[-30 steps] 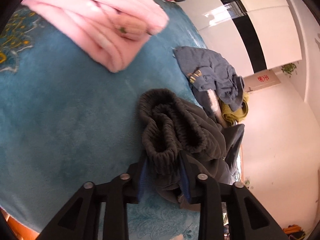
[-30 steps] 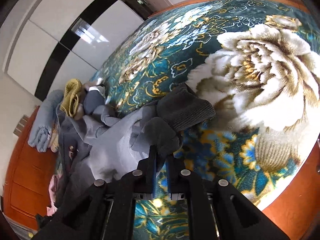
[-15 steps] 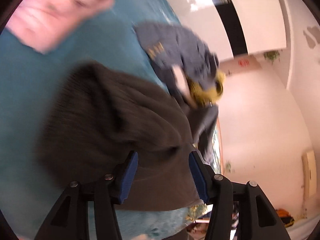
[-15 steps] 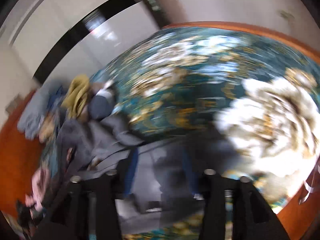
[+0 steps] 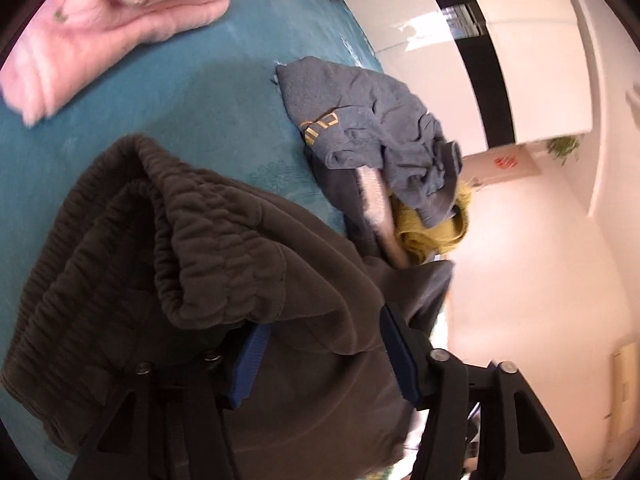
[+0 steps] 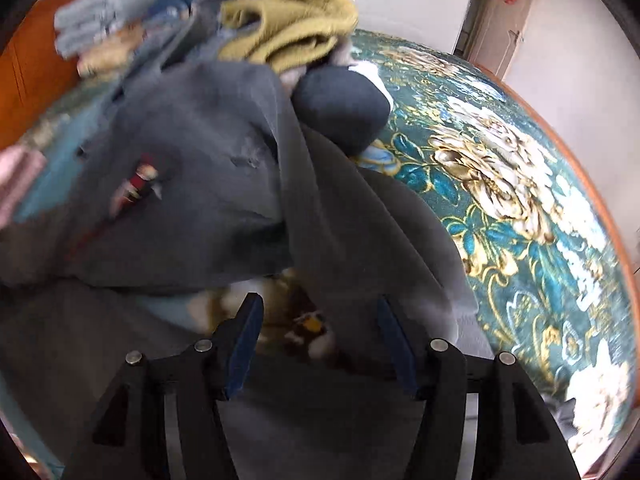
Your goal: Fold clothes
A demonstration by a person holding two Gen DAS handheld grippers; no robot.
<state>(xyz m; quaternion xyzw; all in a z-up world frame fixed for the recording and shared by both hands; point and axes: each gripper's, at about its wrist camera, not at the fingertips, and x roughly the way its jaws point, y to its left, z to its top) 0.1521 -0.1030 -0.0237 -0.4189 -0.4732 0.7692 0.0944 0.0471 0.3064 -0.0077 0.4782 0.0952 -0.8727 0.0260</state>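
Dark grey sweatpants (image 5: pixel 208 264) with a ribbed elastic waistband lie bunched on the teal bedspread (image 5: pixel 160 92) in the left wrist view. My left gripper (image 5: pixel 320 348) is open, its fingers spread with the pants' cloth lying between and over them. In the right wrist view the same grey cloth (image 6: pixel 340 216) drapes ahead of my right gripper (image 6: pixel 318 332), which is open and holds nothing. A grey garment with a small red patch (image 6: pixel 192 168) lies behind it.
A folded pink garment (image 5: pixel 108 20) lies at the far left. A blue-grey garment (image 5: pixel 368 132) and a mustard knit (image 5: pixel 436 224) are heaped at the bed's edge, also in the right wrist view (image 6: pixel 292 24). The floral bedspread (image 6: pixel 520 208) and its wooden bed frame (image 6: pixel 608 216) lie to the right.
Both grippers were shut on the grey pants a second ago and have opened, letting the cloth go. Both views swung; the waistband now lies spread wider on the bed.
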